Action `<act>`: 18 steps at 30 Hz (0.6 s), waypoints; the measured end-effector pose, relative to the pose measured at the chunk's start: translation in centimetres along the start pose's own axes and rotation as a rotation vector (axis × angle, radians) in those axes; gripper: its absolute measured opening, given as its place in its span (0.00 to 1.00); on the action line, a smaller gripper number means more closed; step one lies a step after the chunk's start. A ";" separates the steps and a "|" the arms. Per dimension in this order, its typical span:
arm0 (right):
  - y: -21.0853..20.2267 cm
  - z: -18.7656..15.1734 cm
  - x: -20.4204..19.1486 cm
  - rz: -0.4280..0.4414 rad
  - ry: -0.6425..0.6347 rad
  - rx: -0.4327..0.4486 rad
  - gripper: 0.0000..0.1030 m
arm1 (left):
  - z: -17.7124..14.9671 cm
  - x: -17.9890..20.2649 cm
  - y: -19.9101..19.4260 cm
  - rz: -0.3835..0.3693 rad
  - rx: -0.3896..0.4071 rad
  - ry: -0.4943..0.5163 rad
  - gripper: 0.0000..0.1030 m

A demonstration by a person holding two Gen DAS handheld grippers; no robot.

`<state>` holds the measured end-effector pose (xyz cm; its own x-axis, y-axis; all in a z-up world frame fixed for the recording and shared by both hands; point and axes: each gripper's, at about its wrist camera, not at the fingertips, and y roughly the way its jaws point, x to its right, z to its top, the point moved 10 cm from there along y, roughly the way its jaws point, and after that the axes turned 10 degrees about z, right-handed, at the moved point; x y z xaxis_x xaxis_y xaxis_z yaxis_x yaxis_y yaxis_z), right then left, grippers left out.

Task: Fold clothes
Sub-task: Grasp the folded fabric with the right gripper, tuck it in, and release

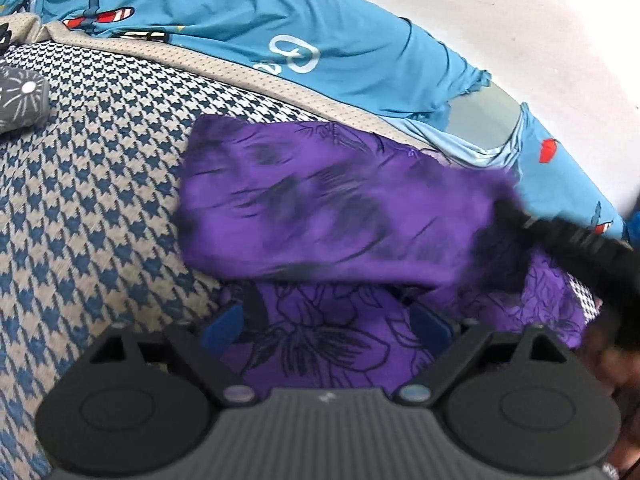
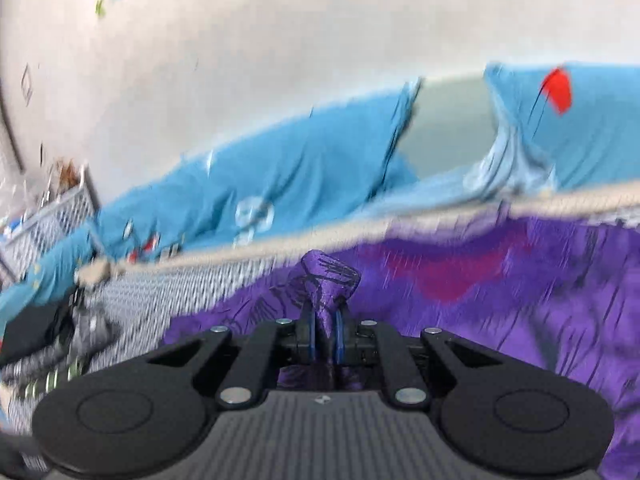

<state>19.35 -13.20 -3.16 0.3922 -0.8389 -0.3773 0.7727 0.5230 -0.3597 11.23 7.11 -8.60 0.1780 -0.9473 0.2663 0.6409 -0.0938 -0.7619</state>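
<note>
The purple garment (image 1: 340,216) lies on the checked cover (image 1: 88,184), one flap doubled over. The right gripper (image 2: 326,334) pinches a bunched corner; the left gripper (image 1: 326,320) gapes empty. Carry the corner level, edges aligned.

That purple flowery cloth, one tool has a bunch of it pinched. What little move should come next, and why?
Probably carry the right tool, shut on a bunched corner of the purple cloth, on across and lay the flap flat. In the left view the flap hangs blurred over the lower layer, while the left tool sits open above it, holding nothing.
</note>
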 end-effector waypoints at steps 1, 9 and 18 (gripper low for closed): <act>-0.4 0.7 0.6 -0.022 -0.001 0.022 0.10 | 0.0 -0.1 0.1 0.005 -0.002 -0.002 0.89; -2.9 3.0 7.1 -0.243 0.087 0.086 0.10 | 0.1 -0.2 1.2 0.054 -0.007 -0.028 0.92; -4.2 0.0 12.5 -0.371 0.263 -0.033 0.25 | 1.2 -0.3 2.1 0.129 0.041 -0.042 0.96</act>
<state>21.02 -25.83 -6.34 -0.0522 -0.9059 -0.4202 0.8188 0.2020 -0.5373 13.42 7.58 -9.57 0.2916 -0.9368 0.1932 0.6404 0.0411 -0.7670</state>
